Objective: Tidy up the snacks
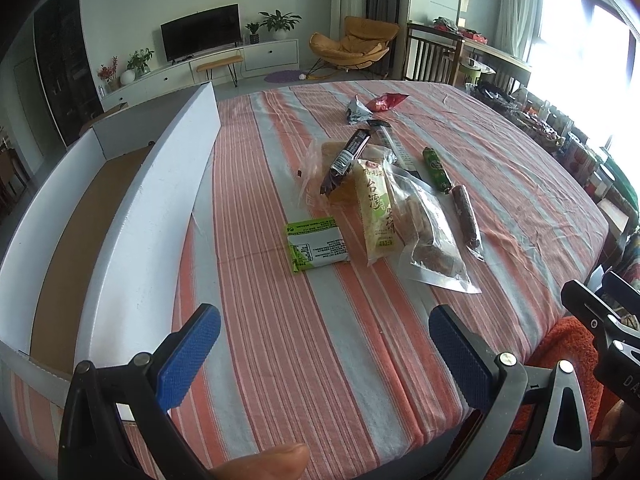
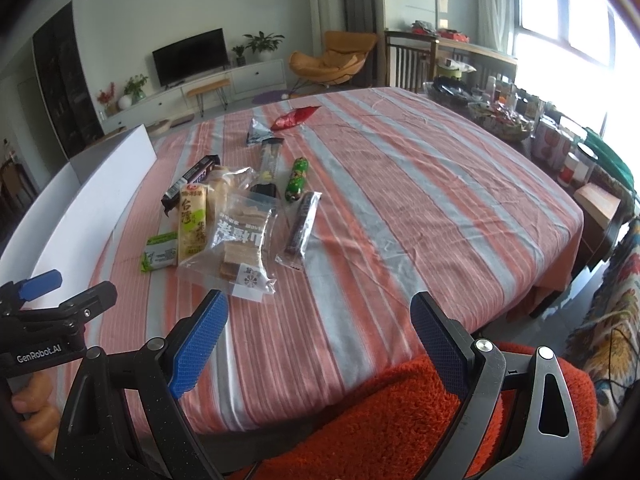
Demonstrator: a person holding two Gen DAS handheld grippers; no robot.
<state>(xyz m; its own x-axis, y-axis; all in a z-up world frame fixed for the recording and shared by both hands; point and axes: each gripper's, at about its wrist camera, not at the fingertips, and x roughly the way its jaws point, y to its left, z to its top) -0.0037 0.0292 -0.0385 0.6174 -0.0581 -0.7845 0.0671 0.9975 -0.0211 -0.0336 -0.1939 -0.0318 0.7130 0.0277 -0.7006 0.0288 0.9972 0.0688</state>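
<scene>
Left gripper [image 1: 324,340] and right gripper [image 2: 318,334] both spread wide, empty, low in frame. Snack pile [image 1: 376,196] lies ahead mid-frame, long axes mostly pointing away; green packet [image 1: 318,246] nearest the left gripper. Box [image 1: 132,208] at left edge.

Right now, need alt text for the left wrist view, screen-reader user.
The open left gripper hovers over a striped tablecloth, holding nothing. Ahead lies a loose pile of snack packets, with a green-and-white packet nearest. A long white cardboard box lies open along the left; the right gripper shows at the right edge.
</scene>
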